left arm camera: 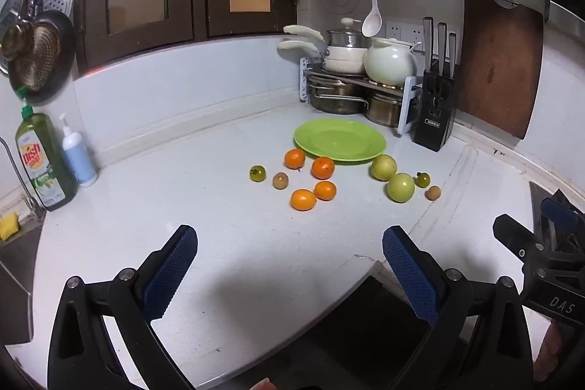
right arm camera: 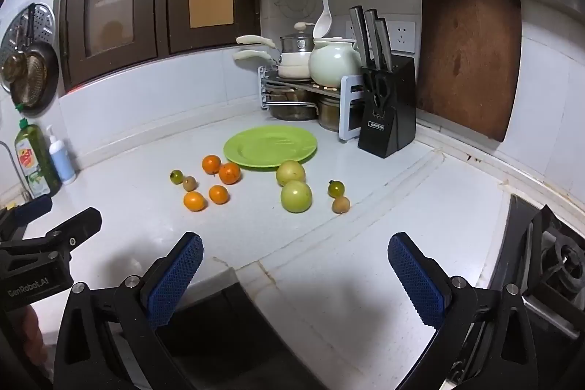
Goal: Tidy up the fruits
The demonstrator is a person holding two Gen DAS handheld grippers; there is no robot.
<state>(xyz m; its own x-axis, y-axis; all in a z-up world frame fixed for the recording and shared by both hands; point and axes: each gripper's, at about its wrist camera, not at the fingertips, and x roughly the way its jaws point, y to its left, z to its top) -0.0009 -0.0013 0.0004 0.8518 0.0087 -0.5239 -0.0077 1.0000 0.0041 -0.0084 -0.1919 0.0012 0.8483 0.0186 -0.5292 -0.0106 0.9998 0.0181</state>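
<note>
Fruits loose on white table [left arm camera: 219, 243], just before green plate [left arm camera: 340, 139]: four oranges [left arm camera: 321, 167], two pale green apples [left arm camera: 400, 187], small tomatoes, brown longans. Plate bare. Behind: pot rack [left arm camera: 351, 86], knife block [left arm camera: 435, 119], cutting board [left arm camera: 501, 61] against wall. Soap bottle [left arm camera: 42, 163] far left. Left tool [left arm camera: 289, 269] and right tool [right arm camera: 296, 273] both spread, holding nothing, hovering near table edge.

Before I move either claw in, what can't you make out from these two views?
- Lower pots: behind rack rails, both views; contents hidden.
- Small brown fruits: too small to identify.
- Stove burner: cut off by right wrist view's edge.
- Sink area: cut off at left wrist view's edge.
</note>
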